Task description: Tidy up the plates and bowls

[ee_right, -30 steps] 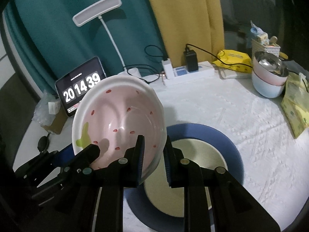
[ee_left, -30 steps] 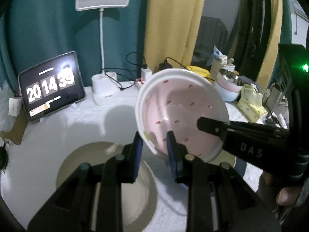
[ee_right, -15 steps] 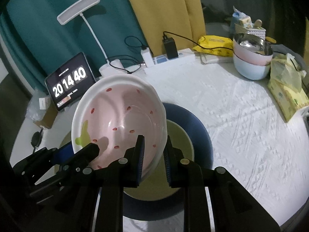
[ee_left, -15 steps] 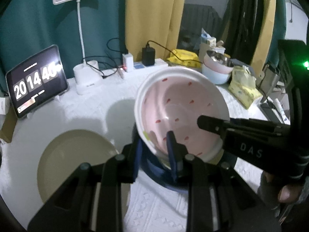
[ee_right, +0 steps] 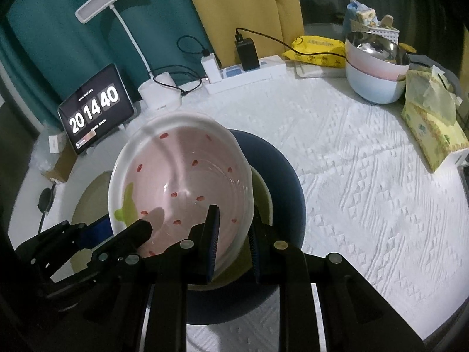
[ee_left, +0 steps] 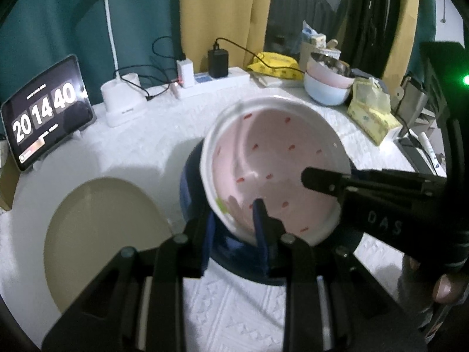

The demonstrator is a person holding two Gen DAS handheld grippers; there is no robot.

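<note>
A pink bowl with red specks and a white rim (ee_left: 275,173) (ee_right: 181,182) is held tilted in the air by both grippers. My left gripper (ee_left: 234,220) is shut on its near-left rim. My right gripper (ee_right: 233,234) is shut on its right rim and shows in the left wrist view as a black arm (ee_left: 366,193). Under the bowl lies a dark blue plate (ee_right: 281,176) (ee_left: 190,187) with a cream plate (ee_right: 262,196) on it. A second cream plate (ee_left: 102,243) lies to the left on the white cloth.
At the back stand a tablet clock (ee_right: 95,110), a white desk lamp (ee_right: 159,91), a power strip with chargers (ee_right: 243,73) and a yellow packet (ee_right: 319,48). Stacked bowls (ee_right: 376,73) and a tissue pack (ee_right: 432,129) stand at the right.
Both grippers have carried the bowl to the right, off the cream plate and over the blue plate, and lowered it a little.
</note>
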